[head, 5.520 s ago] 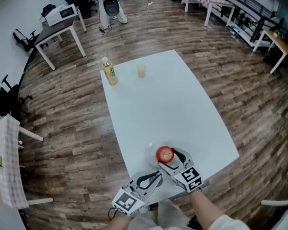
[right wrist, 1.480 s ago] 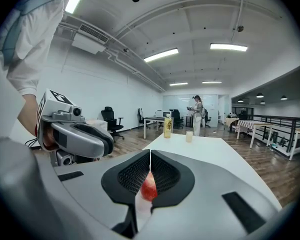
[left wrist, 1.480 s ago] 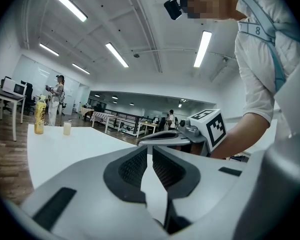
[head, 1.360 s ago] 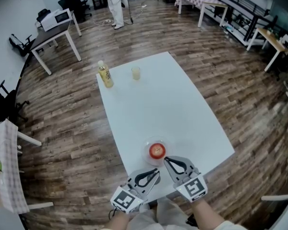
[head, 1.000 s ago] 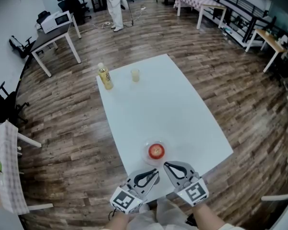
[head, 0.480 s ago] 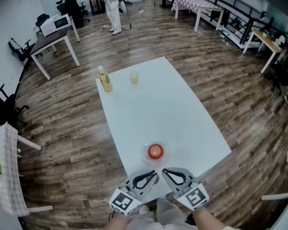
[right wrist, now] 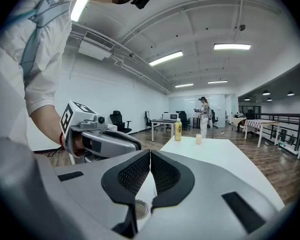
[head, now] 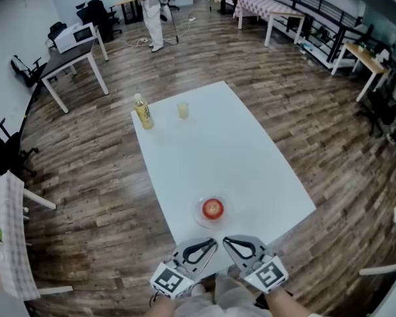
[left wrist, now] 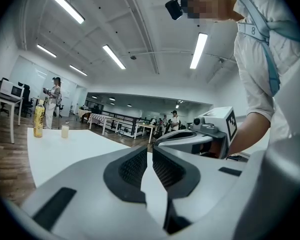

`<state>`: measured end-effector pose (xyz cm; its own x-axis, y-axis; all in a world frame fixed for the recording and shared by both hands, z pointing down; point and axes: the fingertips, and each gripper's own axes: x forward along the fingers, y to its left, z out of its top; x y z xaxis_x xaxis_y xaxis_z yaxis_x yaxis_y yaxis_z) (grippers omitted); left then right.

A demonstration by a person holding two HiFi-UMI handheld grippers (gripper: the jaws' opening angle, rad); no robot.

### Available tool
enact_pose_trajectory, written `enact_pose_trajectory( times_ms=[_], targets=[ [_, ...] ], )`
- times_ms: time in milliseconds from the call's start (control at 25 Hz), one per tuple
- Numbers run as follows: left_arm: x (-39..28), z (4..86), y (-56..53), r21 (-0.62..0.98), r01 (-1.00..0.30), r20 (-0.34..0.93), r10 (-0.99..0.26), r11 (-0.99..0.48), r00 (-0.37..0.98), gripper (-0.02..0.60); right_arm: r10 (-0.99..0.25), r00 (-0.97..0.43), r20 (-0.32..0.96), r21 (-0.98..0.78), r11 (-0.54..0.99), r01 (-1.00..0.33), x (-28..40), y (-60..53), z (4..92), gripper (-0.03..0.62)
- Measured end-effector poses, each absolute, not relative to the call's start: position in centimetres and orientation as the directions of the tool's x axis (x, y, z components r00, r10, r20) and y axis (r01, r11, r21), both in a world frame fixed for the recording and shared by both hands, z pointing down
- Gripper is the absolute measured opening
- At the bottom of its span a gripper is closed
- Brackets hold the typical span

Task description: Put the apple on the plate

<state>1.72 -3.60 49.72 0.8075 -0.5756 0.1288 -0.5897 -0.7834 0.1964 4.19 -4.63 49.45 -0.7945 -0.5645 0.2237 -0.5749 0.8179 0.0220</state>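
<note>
A red apple point(head: 212, 208) rests on a small clear plate point(head: 202, 219) near the front of the white table point(head: 218, 144) in the head view. Both grippers hover at the table's near edge, apart from the plate. My left gripper point(head: 213, 242) is shut with nothing in it, its pads point(left wrist: 135, 165) nearly touching in the left gripper view. Just right of it, my right gripper point(head: 226, 240) is also shut and empty, its tips point(right wrist: 150, 154) meeting in the right gripper view. Neither gripper view shows the apple.
A yellow bottle point(head: 143, 113) and a small cup point(head: 183, 110) stand at the table's far left corner. A person point(head: 150, 5) stands beyond, near a desk with a microwave point(head: 72, 37). More tables line the right wall; wooden floor lies all round.
The right gripper, shut on the apple above the plate in the earliest frame, has let it go and drawn back to the near edge. The apple stays on the plate.
</note>
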Motion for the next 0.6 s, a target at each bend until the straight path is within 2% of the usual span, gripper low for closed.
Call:
enact_pose_trajectory(
  times_ms=[600],
  targets=[
    [1.71,49.45,-3.21,0.186,-0.587,0.129,-0.573,-0.788,0.809,0.034,-0.571,-0.789,0.226,0.013,0.812,-0.584,4.58,-4.52,49.37,0.031]
  ],
)
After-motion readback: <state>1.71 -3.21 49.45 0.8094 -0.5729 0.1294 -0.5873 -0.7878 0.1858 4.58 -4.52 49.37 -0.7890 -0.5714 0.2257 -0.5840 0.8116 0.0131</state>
